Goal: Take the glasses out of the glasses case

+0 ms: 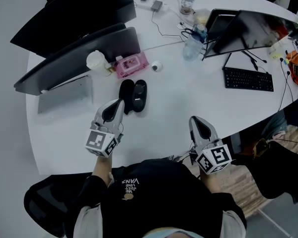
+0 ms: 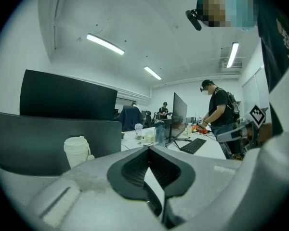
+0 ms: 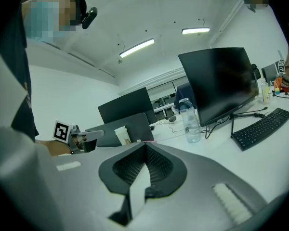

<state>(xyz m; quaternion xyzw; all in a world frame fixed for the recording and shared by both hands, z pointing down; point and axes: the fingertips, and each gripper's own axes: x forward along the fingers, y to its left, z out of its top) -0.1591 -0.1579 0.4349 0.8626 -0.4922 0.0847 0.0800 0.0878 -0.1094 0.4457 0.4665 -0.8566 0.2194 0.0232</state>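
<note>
Head view: shows left gripper (image 1: 118, 105) with jaws pressed together, empty, tips just beside the left half of the black glasses case (image 1: 133, 95). Lies open on the white table (image 1: 188, 103), insides too dark to tell. Finds right gripper (image 1: 195, 121) likewise closed on nothing, well apart, near the front edge. Beyond the case: pink wipes pack (image 1: 131, 64), white lidded cup (image 1: 97, 61).

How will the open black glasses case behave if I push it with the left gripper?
The glasses case lies open and flat on the smooth white table, so it would probably slide, not roll or tip. Its glossy shell looks hard: likely stiff, light and rather slippery.
</note>
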